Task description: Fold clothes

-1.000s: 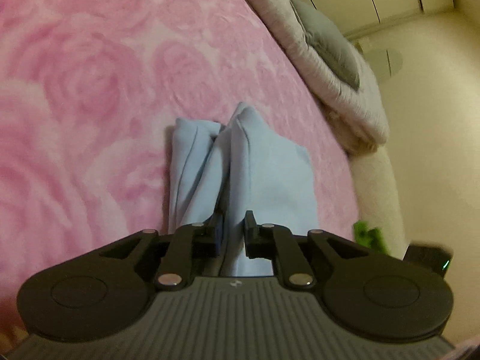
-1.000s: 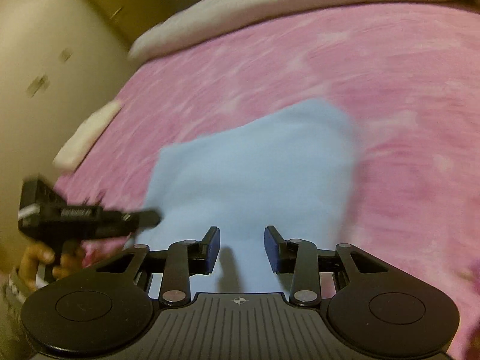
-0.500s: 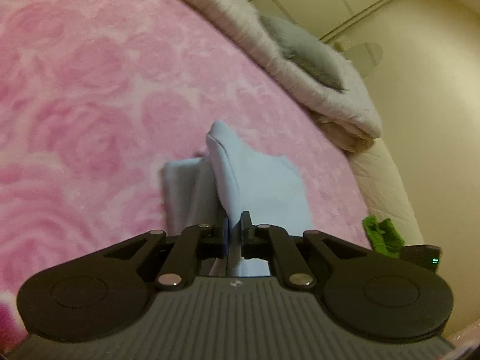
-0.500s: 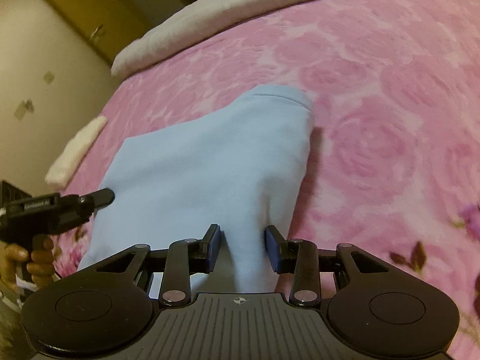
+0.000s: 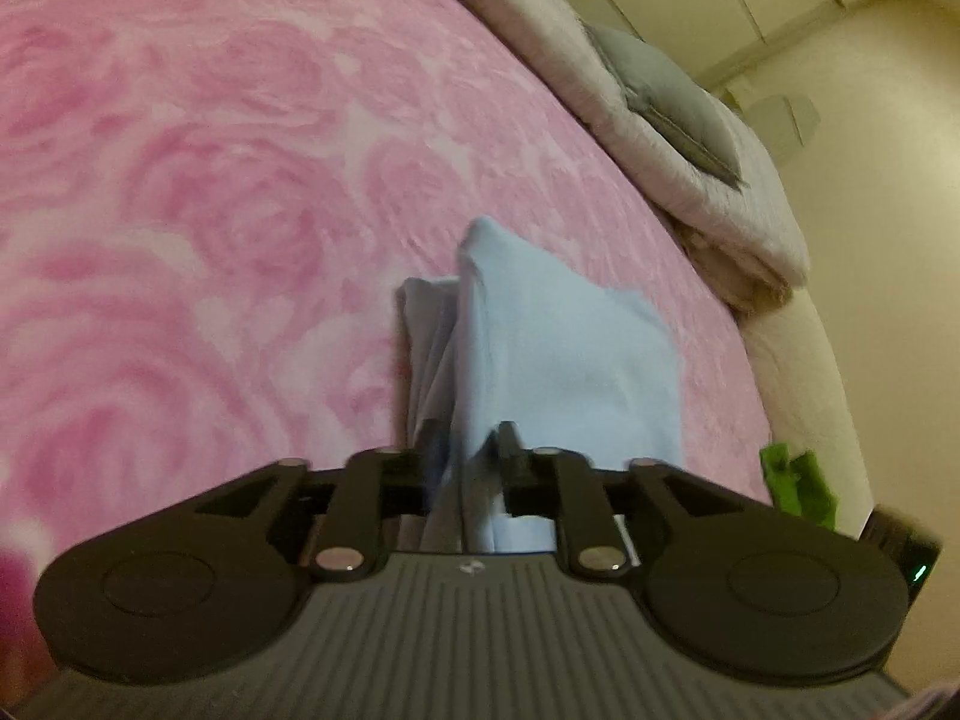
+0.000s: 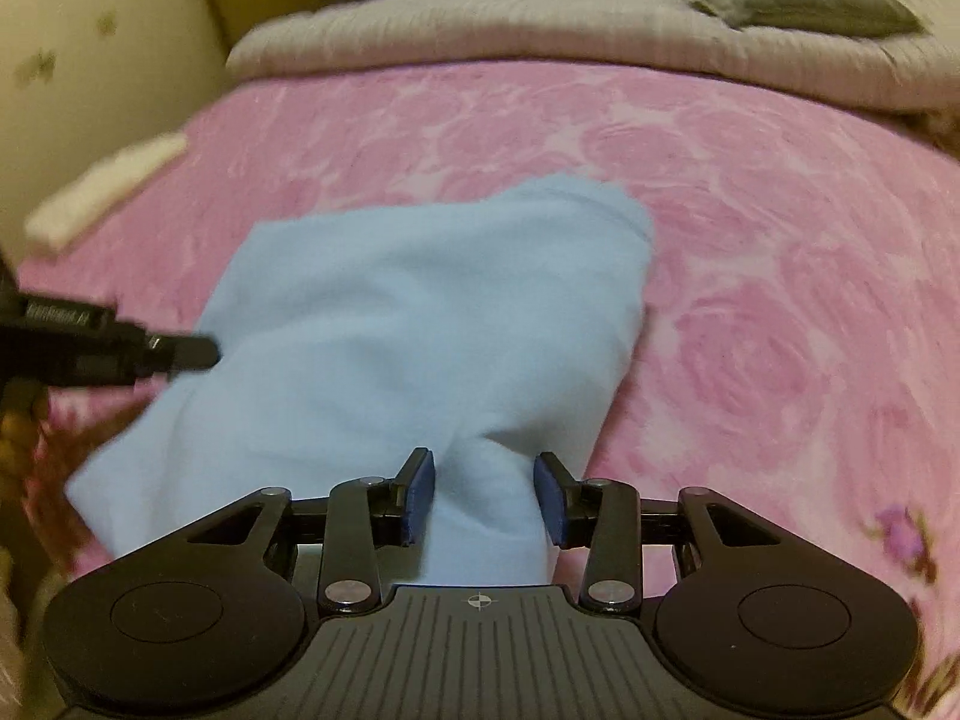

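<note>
1. The left gripper is clenched on a raised edge of the light blue garment.
2. The right gripper stands spread, a bunched ridge of the light blue garment lying between its fingers; whether they touch it is unclear.
3. The garment rests on the bed's pink rose blanket.
4. Beyond lies a beige quilt with a grey pillow on it.
</note>
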A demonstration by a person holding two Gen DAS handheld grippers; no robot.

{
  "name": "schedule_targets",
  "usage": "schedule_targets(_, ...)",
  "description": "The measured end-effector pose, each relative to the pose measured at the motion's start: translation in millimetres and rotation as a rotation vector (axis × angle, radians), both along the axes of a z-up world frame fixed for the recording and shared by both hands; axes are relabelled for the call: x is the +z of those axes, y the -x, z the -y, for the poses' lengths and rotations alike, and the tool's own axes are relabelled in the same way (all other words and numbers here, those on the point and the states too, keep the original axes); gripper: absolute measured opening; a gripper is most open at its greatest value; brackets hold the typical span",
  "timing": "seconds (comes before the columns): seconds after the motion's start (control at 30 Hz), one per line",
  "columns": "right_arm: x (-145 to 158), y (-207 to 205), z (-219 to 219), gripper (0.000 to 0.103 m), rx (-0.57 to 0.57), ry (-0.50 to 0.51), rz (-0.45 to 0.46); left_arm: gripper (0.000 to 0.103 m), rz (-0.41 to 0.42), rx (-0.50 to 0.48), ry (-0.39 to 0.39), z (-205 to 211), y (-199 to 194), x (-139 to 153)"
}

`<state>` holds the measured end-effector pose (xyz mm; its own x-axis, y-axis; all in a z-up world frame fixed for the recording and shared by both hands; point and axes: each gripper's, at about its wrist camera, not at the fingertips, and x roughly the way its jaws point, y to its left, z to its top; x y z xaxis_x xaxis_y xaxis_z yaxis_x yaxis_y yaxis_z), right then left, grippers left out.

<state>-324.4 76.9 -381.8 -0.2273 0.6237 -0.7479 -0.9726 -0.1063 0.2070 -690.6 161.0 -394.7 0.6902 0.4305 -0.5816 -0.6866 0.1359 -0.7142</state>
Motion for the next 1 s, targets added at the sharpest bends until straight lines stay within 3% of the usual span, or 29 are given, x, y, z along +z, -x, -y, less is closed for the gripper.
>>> schedule_targets(0.07,4.7,-16.3,12.4,0.041,-0.048,-0.015,-0.083,0.028,-0.001,0.02,0.011,8.5,4.2,1.9)
schedule_targets(0.2,8.2,-45.2,44.2,0.041,-0.151,-0.025,-0.244,0.032,0.005,0.062,0.042,27.4,12.9,4.4)
schedule_targets(0.47,5.7,-65.5,95.2,0.041,-0.275,-0.03,-0.411,0.041,0.184,0.169,0.193,70.6,23.2,-16.9)
schedule_targets(0.6,12.0,-57.3,99.5,0.041,-0.254,-0.054,-0.395,0.038,0.213,0.173,0.202,64.2,8.2,-28.6)
schedule_targets(0.67,15.1,-48.0,103.0,0.041,-0.192,-0.072,-0.349,0.017,0.188,0.173,0.174,60.0,4.0,-28.4)
schedule_targets(0.8,21.2,-29.3,109.8,0.041,-0.068,-0.108,-0.258,0.016,0.168,0.142,0.128,58.6,4.5,-21.4)
schedule_targets(0.9,20.9,-6.7,118.4,0.041,0.05,-0.121,-0.064,0.015,0.168,0.137,0.117,58.1,4.3,-18.8)
schedule_targets(1.0,13.6,11.7,123.2,0.041,0.091,-0.134,0.073,0.013,0.154,0.132,0.091,60.8,5.7,-17.9)
